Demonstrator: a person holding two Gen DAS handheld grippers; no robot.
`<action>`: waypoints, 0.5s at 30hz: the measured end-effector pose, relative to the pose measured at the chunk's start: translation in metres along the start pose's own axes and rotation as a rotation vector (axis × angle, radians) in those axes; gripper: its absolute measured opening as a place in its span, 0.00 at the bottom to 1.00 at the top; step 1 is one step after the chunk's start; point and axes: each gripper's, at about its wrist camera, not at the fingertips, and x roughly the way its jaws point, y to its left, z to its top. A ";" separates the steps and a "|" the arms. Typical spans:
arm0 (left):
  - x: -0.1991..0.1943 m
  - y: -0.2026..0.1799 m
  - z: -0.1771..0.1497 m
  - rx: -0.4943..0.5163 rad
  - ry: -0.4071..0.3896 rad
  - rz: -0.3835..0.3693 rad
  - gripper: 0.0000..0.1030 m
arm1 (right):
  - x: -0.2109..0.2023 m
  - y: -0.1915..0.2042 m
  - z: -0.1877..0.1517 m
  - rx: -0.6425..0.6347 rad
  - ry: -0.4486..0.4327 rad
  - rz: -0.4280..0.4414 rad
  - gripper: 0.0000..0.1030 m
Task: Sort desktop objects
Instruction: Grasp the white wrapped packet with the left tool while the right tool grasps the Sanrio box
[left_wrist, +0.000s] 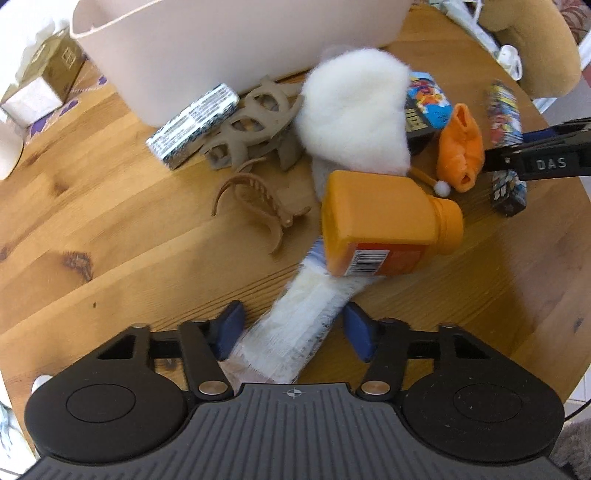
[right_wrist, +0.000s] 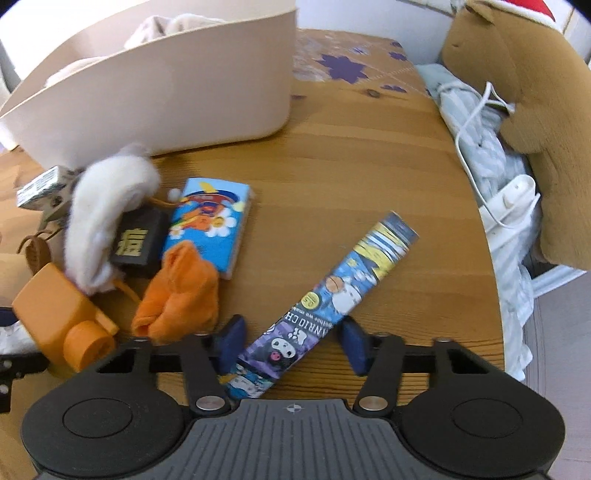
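Straddling a clear-wrapped white packet, my left gripper has its blue pads spread apart, one on each side; whether they touch the wrapper I cannot tell. Just ahead, an orange bottle lies on its side across the packet's far end. Beyond it sits a white fluffy toy, with two tan hair claws ahead-left and the beige bin farther forward.

My right gripper is likewise parted around a long cartoon-printed box that runs diagonally ahead-right between the pads (contact unclear). Ahead-left lie an orange cloth item, a blue picture box and a black box with gold lettering. Everything rests on the wooden table.
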 end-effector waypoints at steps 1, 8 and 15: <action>-0.001 -0.001 0.000 0.013 -0.005 -0.003 0.41 | 0.001 -0.001 0.000 0.001 -0.006 0.002 0.28; -0.006 0.005 0.001 -0.043 0.015 -0.039 0.29 | -0.004 -0.002 -0.010 0.019 -0.001 0.059 0.20; -0.007 0.012 -0.006 -0.082 0.007 -0.022 0.26 | -0.011 -0.008 -0.027 0.085 -0.005 0.110 0.20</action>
